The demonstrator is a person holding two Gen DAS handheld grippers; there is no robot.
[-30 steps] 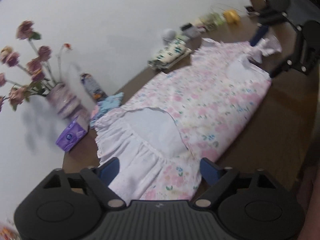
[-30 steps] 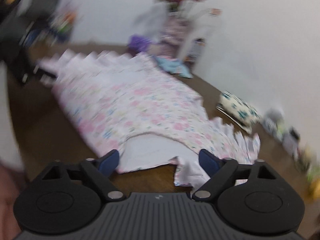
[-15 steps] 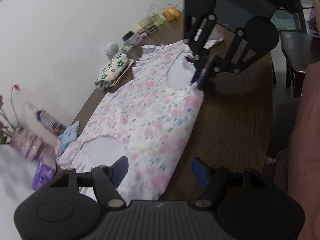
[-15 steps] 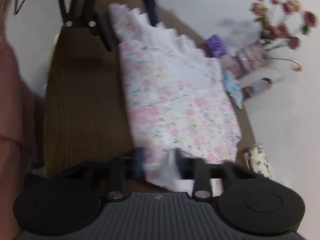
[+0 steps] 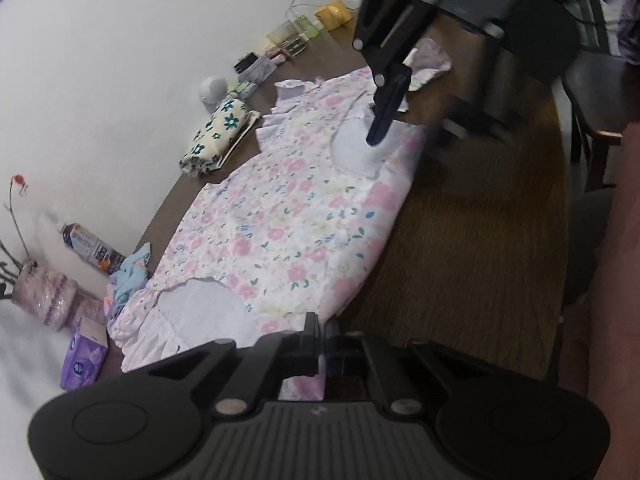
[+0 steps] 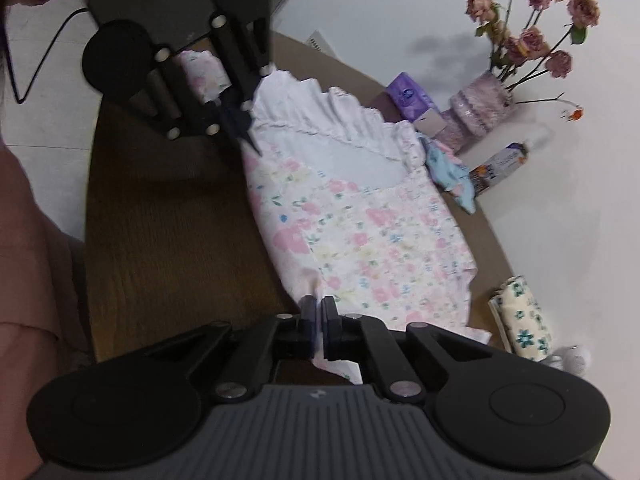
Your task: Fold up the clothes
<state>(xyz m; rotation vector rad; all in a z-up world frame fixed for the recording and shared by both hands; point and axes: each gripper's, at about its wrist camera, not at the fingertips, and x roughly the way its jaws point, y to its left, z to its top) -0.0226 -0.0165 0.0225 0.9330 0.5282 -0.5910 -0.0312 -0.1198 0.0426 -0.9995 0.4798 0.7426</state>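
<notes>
Left wrist view: your left hand-held gripper (image 5: 322, 344) is clamped on the floral dress (image 5: 288, 224) at its lower-centre hem; the cloth, spread mid-frame on the worktop (image 5: 472, 248), looks light and limp.

Right wrist view: your right hand-held gripper (image 6: 319, 326) pinches the near edge, bottom centre; grip edges and corners.

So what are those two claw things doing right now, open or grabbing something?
Left gripper: closed, pinching the near edge of the floral dress at one end.
Right gripper: closed, pinching the same dress edge at the other end.
</notes>
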